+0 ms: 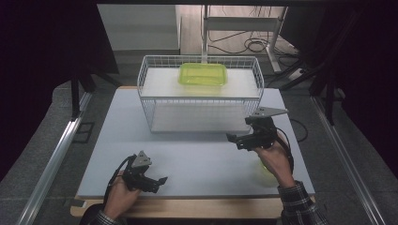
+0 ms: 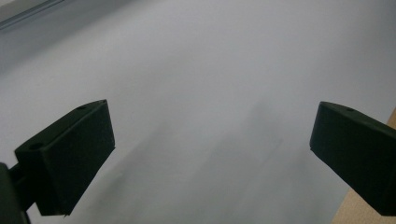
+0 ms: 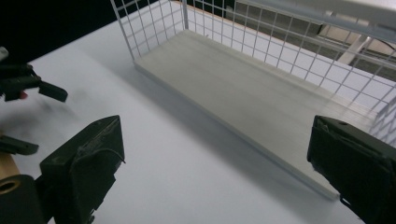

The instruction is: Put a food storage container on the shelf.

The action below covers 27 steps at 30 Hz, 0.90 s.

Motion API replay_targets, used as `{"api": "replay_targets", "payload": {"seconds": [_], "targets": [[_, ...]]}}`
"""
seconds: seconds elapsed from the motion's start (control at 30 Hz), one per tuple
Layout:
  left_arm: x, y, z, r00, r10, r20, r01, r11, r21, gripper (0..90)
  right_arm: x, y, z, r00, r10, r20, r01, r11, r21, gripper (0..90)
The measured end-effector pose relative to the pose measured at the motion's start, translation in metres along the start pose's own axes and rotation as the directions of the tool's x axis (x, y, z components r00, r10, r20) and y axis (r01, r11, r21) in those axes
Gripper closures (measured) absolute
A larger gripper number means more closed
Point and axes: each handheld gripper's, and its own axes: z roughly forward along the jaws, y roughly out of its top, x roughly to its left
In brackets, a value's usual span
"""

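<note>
Fingers of the right gripper (image 1: 244, 139) spread wide, gripping nothing, hovering over bare tabletop (image 1: 197, 159) just in front of the wire rack (image 1: 199, 96), near its right front corner. Lower shelf board (image 3: 243, 98) of that rack ahead in the right gripper view, its front edge running diagonally, open surface before it. Fingers of the left gripper (image 1: 157, 183) likewise apart and empty, low over the tabletop near its front edge, well apart from the rack. Green container (image 1: 203, 74) up on the rack's top shelf, toward the back. Pale yellow-green object (image 1: 266, 176) under the right hand, near the tabletop's right front edge, mostly hidden.
</note>
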Motion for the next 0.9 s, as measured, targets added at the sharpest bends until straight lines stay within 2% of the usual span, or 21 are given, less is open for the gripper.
{"api": "replay_targets", "payload": {"seconds": [0.23,0.53,0.7,0.8,0.9], "targets": [[0.000,0.000,0.001,0.9999,0.008,-0.007,-0.008,0.9999,0.007,0.0,0.002,-0.018,0.000,0.9997,0.006,0.024,-0.006,1.000,-0.003,4.2],[-0.002,0.000,0.001,0.9997,0.023,-0.010,-0.023,0.9997,0.012,0.0,0.008,-0.039,-0.002,0.9980,0.042,0.047,-0.041,0.999,-0.016,4.2],[-0.003,0.000,0.001,0.9992,0.038,-0.010,-0.037,0.9992,0.012,0.0,0.016,-0.049,0.000,0.9979,0.016,0.062,-0.017,1.000,0.011,3.5],[-0.004,0.000,0.001,0.9988,0.049,-0.006,-0.049,0.9986,0.018,0.0,0.021,-0.056,0.002,0.9956,-0.013,0.092,0.010,1.000,0.029,3.6],[-0.006,0.000,0.002,0.9980,0.063,-0.008,-0.062,0.9978,0.023,0.0,0.024,-0.061,0.004,0.9952,-0.028,0.093,0.024,0.999,0.038,3.6]]}}
